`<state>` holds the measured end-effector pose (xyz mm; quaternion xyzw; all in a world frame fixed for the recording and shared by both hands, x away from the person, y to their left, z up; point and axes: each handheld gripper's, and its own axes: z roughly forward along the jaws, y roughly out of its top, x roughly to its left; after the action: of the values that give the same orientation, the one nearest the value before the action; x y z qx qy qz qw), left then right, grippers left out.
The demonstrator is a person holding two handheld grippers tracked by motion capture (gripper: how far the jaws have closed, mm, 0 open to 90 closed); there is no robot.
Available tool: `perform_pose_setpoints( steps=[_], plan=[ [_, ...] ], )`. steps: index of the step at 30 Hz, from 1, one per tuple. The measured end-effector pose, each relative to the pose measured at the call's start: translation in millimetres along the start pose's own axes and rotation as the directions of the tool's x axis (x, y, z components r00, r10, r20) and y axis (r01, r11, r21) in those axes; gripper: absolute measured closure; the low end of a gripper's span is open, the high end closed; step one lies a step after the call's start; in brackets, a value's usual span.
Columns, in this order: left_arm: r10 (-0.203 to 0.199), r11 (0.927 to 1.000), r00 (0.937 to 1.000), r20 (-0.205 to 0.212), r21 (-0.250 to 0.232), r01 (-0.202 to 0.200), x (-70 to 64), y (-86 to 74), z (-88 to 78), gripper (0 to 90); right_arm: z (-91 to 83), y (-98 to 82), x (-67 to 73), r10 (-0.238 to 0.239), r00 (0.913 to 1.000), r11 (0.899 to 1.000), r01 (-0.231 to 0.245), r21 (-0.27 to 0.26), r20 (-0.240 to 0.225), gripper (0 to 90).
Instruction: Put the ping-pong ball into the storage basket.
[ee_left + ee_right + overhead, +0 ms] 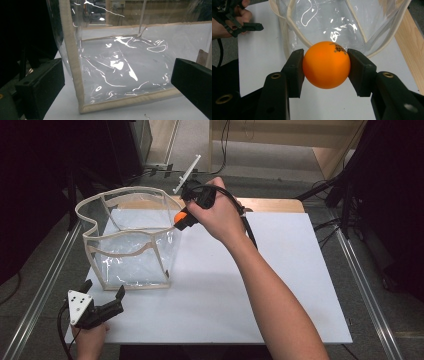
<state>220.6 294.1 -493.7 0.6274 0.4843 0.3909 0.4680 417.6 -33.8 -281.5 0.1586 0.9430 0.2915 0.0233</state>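
Between the right gripper's [325, 66] fingers [295, 72]: the orange ball [326, 65], pinched.

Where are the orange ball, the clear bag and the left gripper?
orange ball [326, 65]: right gripper view, middle of its front.
clear bag [131, 255]: high view, its near clear wall.
left gripper [102, 302]: high view, midway between its open jaws.

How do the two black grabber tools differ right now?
The right gripper is clamped on an orange ball; the left gripper stands open with nothing between its jaws. The right gripper is held up at the rim of the clear bag; the left gripper sits low at the table's near edge, facing the bag's base. Both have two black jaws.
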Motion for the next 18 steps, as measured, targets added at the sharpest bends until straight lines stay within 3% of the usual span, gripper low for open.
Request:
perform_pose_setpoints(
  steps=[18],
  plan=[
    [-0.003, 1.0, 1.0, 0.006, 0.003, 0.003, 1.0, 0.1, -0.2, 0.0, 0.5, 20.8, -0.9, -0.021, 0.9998, 1.0, 0.021, -0.005, 0.003, 48.2]
  ],
)
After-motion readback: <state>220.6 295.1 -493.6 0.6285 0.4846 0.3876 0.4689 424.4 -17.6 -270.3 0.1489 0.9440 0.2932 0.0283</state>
